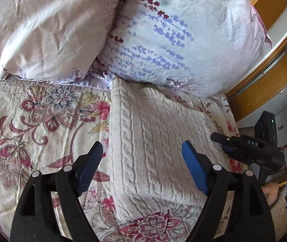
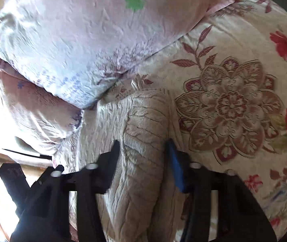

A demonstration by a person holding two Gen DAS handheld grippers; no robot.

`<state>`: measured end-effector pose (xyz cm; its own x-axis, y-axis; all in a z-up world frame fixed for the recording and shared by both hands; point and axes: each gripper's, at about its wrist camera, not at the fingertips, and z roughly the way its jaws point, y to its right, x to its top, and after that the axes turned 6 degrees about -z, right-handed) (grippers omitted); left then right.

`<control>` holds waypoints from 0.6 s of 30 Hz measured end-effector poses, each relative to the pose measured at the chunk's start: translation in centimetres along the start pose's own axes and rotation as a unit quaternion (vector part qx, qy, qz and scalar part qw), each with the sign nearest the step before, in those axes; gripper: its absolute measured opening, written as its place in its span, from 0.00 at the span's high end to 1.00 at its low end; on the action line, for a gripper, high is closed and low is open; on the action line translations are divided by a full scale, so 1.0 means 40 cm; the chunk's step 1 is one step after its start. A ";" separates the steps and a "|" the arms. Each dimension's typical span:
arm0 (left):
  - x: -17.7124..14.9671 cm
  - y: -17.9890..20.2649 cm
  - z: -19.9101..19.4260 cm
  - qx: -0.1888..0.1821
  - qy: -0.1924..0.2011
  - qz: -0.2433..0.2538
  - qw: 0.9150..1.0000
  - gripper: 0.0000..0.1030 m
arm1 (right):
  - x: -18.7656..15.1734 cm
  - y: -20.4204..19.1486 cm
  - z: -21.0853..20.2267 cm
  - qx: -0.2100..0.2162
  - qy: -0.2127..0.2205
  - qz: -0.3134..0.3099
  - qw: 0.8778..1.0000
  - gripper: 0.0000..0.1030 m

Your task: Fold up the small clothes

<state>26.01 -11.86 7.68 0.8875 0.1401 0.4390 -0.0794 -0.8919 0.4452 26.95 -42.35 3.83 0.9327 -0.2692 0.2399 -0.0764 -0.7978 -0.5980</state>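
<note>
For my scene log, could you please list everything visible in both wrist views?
Knit sweater: one, cream cable-knit, folded, lying on the bedspread below the pillows.
Bedspread: one, cream with red and pink flowers, covering the bed.
Pillows: two, pale pink and white with lavender print, side by side at the head.
Wooden frame: one, brown, right edge of the left view.
Left claw: one, black with blue pads, open above the sweater.
Right claw: one, black with blue pads, fingers either side of a sweater fold.

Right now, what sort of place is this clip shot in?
Most likely a bedroom at home. A floral bedspread covers the surface, two pillows lie at its far end, and a wooden window frame runs beside it. The knit sweater lies on the bed.
</note>
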 end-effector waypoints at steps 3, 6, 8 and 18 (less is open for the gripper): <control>-0.022 0.021 0.001 0.009 0.001 0.035 0.999 0.19 | 0.010 -0.043 -0.011 -0.011 0.020 -0.046 0.999 0.89; -0.037 0.047 0.008 0.010 0.002 0.066 0.998 0.17 | 0.045 -0.098 -0.058 -0.023 0.077 -0.094 0.992 0.91; -0.045 0.062 0.022 0.009 -0.010 0.080 0.997 0.17 | 0.066 -0.122 -0.077 -0.040 0.105 -0.111 0.987 0.91; -0.110 0.075 0.104 0.067 -0.057 0.138 0.987 0.17 | 0.049 -0.031 -0.030 -0.102 0.076 -0.046 0.991 0.86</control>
<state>23.77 -16.95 3.83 0.8867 -0.1586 0.4344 -0.2714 -0.9391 0.2110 28.46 -42.53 5.95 0.8764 -0.2555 0.4082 -0.0772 -0.9112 -0.4046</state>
